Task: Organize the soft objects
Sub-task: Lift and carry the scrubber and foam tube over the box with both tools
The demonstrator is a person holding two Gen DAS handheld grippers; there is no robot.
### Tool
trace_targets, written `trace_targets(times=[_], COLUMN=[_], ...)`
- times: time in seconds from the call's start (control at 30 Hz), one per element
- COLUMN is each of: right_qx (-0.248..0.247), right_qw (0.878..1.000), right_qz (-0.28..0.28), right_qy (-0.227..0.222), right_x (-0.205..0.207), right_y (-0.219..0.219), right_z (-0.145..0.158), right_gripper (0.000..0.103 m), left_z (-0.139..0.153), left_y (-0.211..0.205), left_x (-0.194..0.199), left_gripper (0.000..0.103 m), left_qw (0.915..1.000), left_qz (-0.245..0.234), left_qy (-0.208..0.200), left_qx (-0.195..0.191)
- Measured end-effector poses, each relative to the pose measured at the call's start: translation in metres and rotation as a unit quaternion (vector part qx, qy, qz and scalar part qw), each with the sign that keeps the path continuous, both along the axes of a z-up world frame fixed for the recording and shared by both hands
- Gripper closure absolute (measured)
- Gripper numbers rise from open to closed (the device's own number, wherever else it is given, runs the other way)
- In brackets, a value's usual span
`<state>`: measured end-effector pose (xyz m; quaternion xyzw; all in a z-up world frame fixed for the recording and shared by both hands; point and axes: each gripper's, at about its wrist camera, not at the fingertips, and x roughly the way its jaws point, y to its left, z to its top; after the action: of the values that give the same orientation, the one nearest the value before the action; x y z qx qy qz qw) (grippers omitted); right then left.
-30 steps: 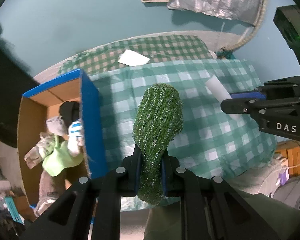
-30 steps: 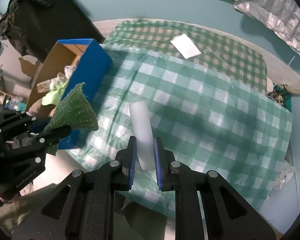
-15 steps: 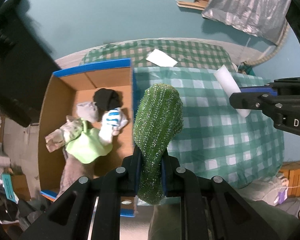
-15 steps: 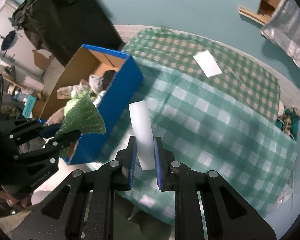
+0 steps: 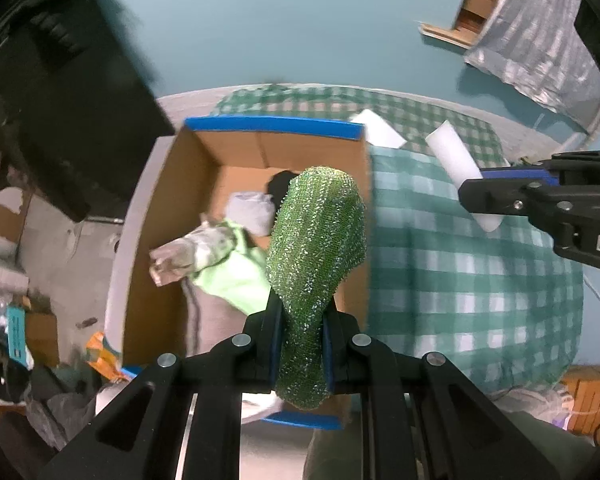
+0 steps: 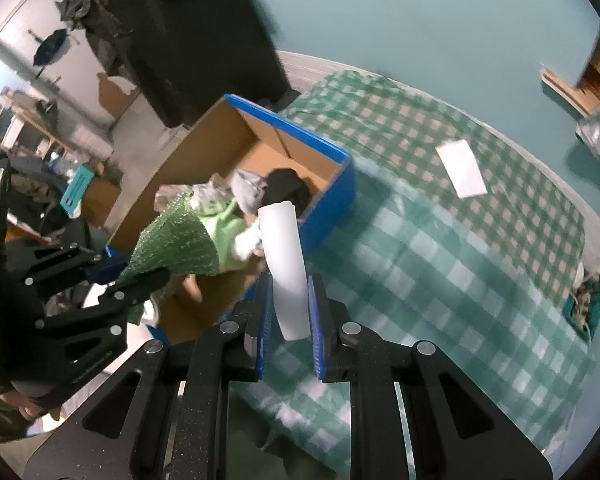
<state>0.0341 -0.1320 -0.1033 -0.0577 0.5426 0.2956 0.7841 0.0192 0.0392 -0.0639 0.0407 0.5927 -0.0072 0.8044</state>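
My left gripper (image 5: 302, 344) is shut on a green glittery scrub pad (image 5: 316, 248), held over the open blue-edged cardboard box (image 5: 272, 125). The pad also shows in the right wrist view (image 6: 176, 244). My right gripper (image 6: 288, 316) is shut on a white foam strip (image 6: 284, 264), held above the table's left edge beside the box (image 6: 332, 196). The strip shows in the left wrist view too (image 5: 460, 168). Inside the box lie a lime cloth (image 5: 228, 280), a grey cloth (image 5: 248, 210), a black item (image 5: 278, 184) and a camouflage bundle (image 5: 192, 250).
A table with a green checked cloth (image 6: 440, 248) stands right of the box, with a white card (image 6: 462, 168) at its far side. A dark cabinet (image 5: 60, 100) stands behind the box. Clutter lies on the floor at left (image 5: 16, 328).
Both grippers have swung left, from over the checked table toward the box. The pad now hangs above the box's inside and the foam strip is near its right wall. Both grips are unchanged.
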Motion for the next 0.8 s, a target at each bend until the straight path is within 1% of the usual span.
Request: trace_targets(times=[0.17, 0.33, 0.5, 0.63, 0.8], right_qx=[-0.002, -0.008, -0.015, -0.019, -0.03], right_qw=[1.0, 0.999, 0.998, 0.997, 0.996], right_qz=[0.026, 0.048, 0.063, 0.069, 0.075], right_qy=[-0.002, -0.001, 0.005, 0.015, 0.031], right_x=[0.007, 0.015, 0.022, 0.03, 0.038], right_y=[0.028, 0.054, 0.075, 0.088, 0.103], right_z=[0.001, -0.002, -0.009, -0.016, -0.029], right_gripper=[0.087, 0.087, 0.087, 0.087, 0.087], left_z=[-0.001, -0.004, -0.011, -0.018, -0.03], left_y=[0.028, 0.048, 0.06, 0.07, 0.08], left_x=[0.003, 0.008, 0.016, 0.022, 0.03], left_gripper=[0.087, 0.087, 0.087, 0.087, 0.087], left_qw=[0.9995, 0.9982, 0.9972, 0.9963, 0.9942], left_qz=[0.032, 0.059, 0.071, 0.082, 0.098], left_qy=[0.0, 0.005, 0.016, 0.024, 0.04], left_qx=[0.003, 0.006, 0.015, 0.009, 0.018])
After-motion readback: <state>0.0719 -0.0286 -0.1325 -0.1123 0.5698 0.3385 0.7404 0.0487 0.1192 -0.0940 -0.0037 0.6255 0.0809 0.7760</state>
